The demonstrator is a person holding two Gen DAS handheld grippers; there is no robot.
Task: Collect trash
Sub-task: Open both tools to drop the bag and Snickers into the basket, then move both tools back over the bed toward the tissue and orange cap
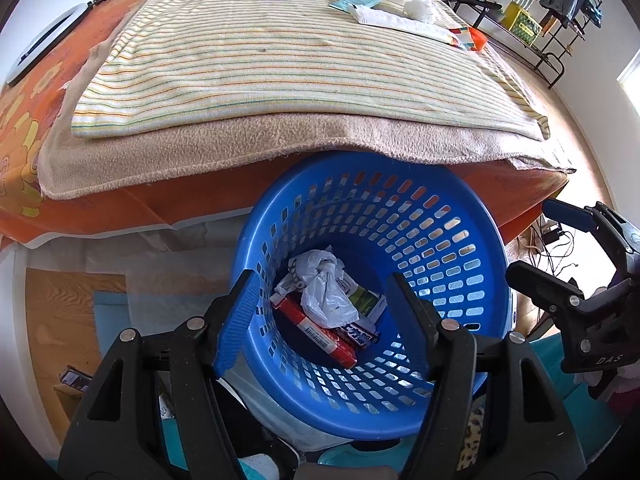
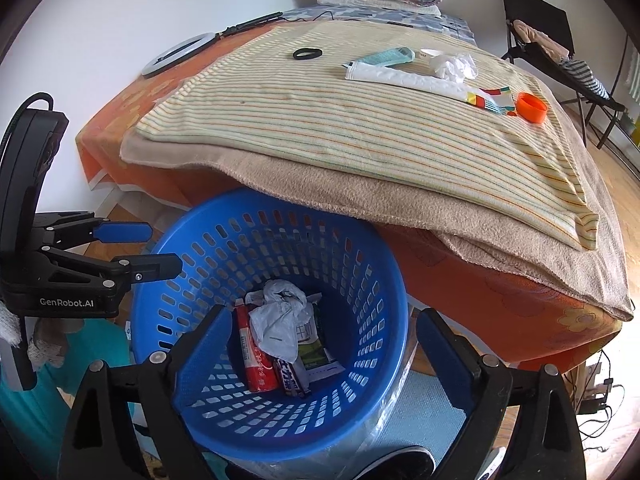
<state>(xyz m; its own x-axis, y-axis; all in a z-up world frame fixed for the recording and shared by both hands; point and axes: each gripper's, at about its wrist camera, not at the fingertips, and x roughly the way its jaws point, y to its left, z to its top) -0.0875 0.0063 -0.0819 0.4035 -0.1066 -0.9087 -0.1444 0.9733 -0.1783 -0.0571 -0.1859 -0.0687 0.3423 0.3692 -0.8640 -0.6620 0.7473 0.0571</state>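
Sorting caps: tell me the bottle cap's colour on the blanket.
Orange bottle cap, clearest in the right wrist view.

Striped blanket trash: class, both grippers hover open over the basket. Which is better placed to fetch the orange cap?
Probably right. The orange cap lies toward the bed's right edge, on the right gripper side; the left gripper would cross over.

The round perforated plastic basket [image 2: 372,280] is bright blue and holds a red rectangular packet [image 2: 256,356] and a crumpled white plastic bag [image 2: 276,320]. On the bed, a cream cloth with thin orange and green stripes [image 2: 320,120] lies over a plain beige fleece blanket [image 2: 360,200] and an orange sheet with yellow flowers [image 1: 24,152]. An orange plastic cap [image 2: 531,107] sits beside a long white tube [image 2: 404,78], and a black ring [image 2: 307,53] is farther off.
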